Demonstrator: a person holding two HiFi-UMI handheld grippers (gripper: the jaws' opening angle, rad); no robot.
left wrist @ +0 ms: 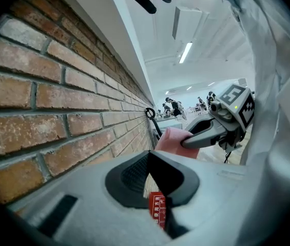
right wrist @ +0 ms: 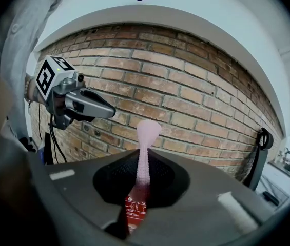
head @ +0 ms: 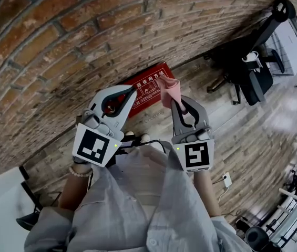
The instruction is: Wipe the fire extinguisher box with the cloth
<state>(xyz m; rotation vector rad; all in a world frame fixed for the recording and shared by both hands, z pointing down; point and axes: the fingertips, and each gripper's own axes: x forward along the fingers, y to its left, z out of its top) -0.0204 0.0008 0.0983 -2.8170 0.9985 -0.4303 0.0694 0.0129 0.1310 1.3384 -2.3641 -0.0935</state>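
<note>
The red fire extinguisher box [head: 147, 84] stands on the floor against the brick wall, below both grippers. My right gripper [head: 176, 102] is shut on a pink cloth [head: 169, 88], which sticks up past its tips above the box's right part. In the right gripper view the cloth [right wrist: 147, 132] rises between the jaws, with the box [right wrist: 137, 209] showing below. My left gripper [head: 132, 92] hovers over the box's left part, tips together and nothing in them. In the left gripper view, a strip of the box [left wrist: 157, 211] shows under the jaws and the cloth [left wrist: 173, 137] is beside them.
The brick wall [head: 59, 46] runs close behind the box. A black office chair [head: 248, 72] and a black wheeled frame [head: 279, 9] stand to the right on the wooden floor. A white power strip [head: 226, 180] lies near my right side.
</note>
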